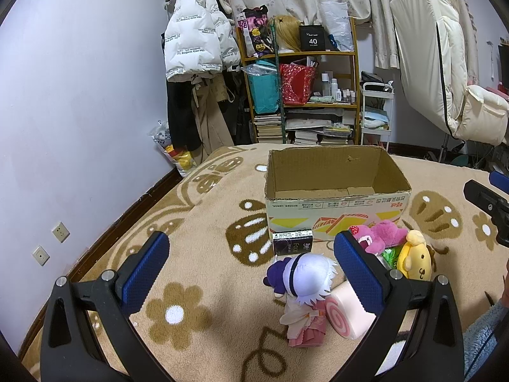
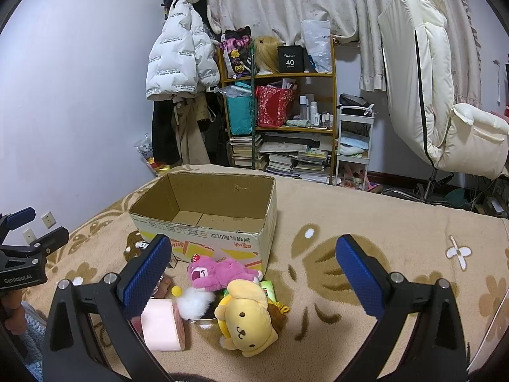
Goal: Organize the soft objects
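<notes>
An open, empty cardboard box stands on the beige flowered blanket. In front of it lie a pink plush bear, a yellow plush dog, a white-haired doll in a pink dress and a pink roll cushion. My left gripper is open, with the doll between its blue pads. My right gripper is open too, hovering over the yellow dog and the pink bear. Nothing is held.
A small dark carton leans against the box front, and green packets lie among the toys. Beyond the bed stand a wooden shelf, a hanging white jacket, a small white cart and a cream chair.
</notes>
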Demonstrator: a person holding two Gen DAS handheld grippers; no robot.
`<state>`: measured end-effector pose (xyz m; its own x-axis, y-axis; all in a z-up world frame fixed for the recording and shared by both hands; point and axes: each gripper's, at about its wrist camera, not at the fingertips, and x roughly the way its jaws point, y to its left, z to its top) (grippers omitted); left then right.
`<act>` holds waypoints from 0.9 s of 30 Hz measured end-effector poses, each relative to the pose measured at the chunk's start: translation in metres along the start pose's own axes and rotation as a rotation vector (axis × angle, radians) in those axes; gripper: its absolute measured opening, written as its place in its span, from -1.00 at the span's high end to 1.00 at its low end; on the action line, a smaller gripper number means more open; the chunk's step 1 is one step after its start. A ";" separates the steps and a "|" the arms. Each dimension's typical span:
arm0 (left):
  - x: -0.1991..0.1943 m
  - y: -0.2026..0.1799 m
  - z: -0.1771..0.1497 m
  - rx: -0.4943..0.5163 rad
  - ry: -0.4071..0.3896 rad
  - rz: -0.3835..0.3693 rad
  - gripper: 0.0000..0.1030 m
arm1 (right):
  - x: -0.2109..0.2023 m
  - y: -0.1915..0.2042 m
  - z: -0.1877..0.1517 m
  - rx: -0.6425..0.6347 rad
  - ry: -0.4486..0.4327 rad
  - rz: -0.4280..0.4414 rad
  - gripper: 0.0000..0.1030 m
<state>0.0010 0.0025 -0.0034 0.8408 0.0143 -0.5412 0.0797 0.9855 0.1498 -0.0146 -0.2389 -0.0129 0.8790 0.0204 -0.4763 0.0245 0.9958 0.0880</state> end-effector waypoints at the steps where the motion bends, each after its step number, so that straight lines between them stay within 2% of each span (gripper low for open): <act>1: 0.000 0.000 0.000 0.000 0.001 0.001 -0.99 | 0.000 0.001 0.001 0.000 -0.001 -0.001 -1.00; 27: -0.001 -0.001 0.000 0.002 0.001 0.002 -0.99 | 0.000 -0.001 0.002 0.001 0.001 0.001 -1.00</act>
<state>0.0005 0.0017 -0.0031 0.8405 0.0165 -0.5415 0.0790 0.9851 0.1527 -0.0133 -0.2395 -0.0114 0.8784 0.0217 -0.4775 0.0239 0.9957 0.0892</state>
